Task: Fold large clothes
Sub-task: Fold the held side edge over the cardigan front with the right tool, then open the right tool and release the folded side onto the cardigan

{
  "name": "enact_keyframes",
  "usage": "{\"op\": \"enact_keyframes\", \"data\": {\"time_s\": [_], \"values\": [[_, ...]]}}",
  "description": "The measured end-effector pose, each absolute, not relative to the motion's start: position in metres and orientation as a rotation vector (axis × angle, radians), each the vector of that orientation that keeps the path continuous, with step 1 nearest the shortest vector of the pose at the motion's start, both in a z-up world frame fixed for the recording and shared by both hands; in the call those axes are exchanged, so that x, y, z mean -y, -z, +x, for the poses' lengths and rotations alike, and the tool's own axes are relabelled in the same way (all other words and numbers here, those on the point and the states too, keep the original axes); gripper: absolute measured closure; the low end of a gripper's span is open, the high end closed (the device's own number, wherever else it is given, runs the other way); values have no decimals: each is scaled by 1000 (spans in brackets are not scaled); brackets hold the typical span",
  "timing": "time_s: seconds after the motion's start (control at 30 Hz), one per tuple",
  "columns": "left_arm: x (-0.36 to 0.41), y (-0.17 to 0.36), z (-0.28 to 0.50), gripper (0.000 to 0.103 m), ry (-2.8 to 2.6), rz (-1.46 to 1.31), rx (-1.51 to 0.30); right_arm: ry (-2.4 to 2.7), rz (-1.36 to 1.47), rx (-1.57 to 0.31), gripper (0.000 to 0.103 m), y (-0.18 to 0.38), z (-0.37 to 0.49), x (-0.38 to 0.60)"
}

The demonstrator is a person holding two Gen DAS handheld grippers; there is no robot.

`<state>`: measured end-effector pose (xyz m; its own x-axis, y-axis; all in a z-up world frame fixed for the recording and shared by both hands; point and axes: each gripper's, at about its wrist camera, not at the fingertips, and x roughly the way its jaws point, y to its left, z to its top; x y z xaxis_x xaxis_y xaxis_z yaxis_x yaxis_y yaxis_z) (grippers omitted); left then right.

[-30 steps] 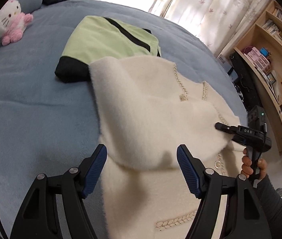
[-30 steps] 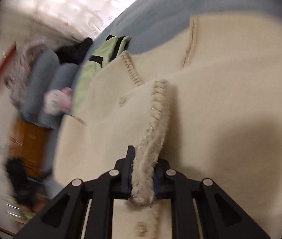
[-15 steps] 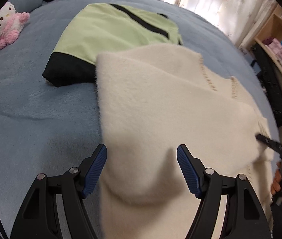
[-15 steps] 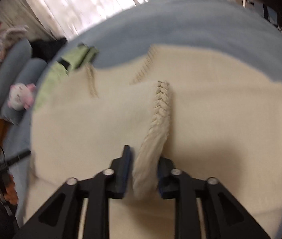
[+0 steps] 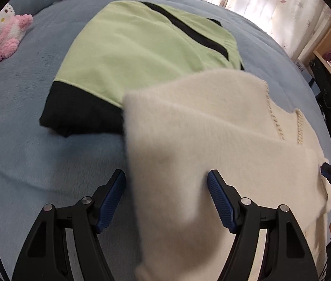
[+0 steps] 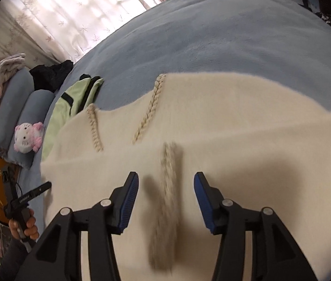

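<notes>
Seeing blue bed (image 5: 25, 140) filling both views; cream sweater (image 5: 212, 152) spread across it toward 5 o'clock in my left view, top corner lying over folded green-black garment (image 5: 142, 46) at 12. My left gripper (image 5: 166, 201) wide, sweater edge between pads, untouched. My right gripper (image 6: 166, 200) opening, braided trim (image 6: 167, 187) loose between pads. Plush cat (image 5: 6, 37) at 10.

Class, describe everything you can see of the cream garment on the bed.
The cream garment is fuzzy, plush-looking fabric edged with braided trim. It lies spread flat on the blue bedcover, one part folded over itself, its far corner overlapping the green and black garment. Another blurred length of trim lies between the right gripper's opening jaws, untouched by the pads.
</notes>
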<state>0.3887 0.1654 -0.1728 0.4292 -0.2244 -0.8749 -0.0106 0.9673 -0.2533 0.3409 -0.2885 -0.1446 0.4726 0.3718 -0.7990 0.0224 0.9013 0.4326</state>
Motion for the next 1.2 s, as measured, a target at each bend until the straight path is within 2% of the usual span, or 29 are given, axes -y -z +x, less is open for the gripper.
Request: {"op": "enact_keyframes", "data": {"time_s": [0.03,0.1,0.13,0.17,0.2,0.27,0.4,0.5,0.57,0.63,0.67,0.77,0.83,0.93,1.13,1.2], "values": [[-166,174,392,34,128,-241,-1123,-223,421,-1071,54,149,346,287],[-167,171,395,54,130,-260,-1106,-224,429,-1053,54,154,354,277],[-166,169,394,63,124,-257,-1101,-213,395,-1039,67,153,356,269],[-165,165,393,78,96,-229,-1082,-201,341,-1030,76,150,355,263],[-163,162,390,85,89,-207,-1062,-200,262,-1011,84,146,354,253],[-159,152,383,91,86,-156,-1015,-200,208,-951,85,134,347,247],[-158,147,371,91,54,-112,-923,-205,217,-826,85,120,339,247],[-165,169,379,90,35,-148,-964,-140,167,-952,81,157,358,242],[-163,173,378,88,28,-146,-952,-127,176,-952,79,159,359,240],[-161,168,374,81,6,-111,-943,-110,201,-975,76,152,356,243],[-160,165,373,73,-12,-94,-947,-112,215,-982,76,149,354,245],[-157,156,368,58,-51,-54,-952,-103,208,-972,76,137,340,249],[-158,145,356,54,-61,-24,-955,-105,209,-972,75,131,326,253],[-155,130,335,54,-56,21,-954,-120,216,-959,72,120,300,255],[-130,111,290,55,10,29,-948,-153,205,-943,72,112,264,240],[-117,111,279,68,42,8,-958,-166,187,-964,72,114,257,227]]}}
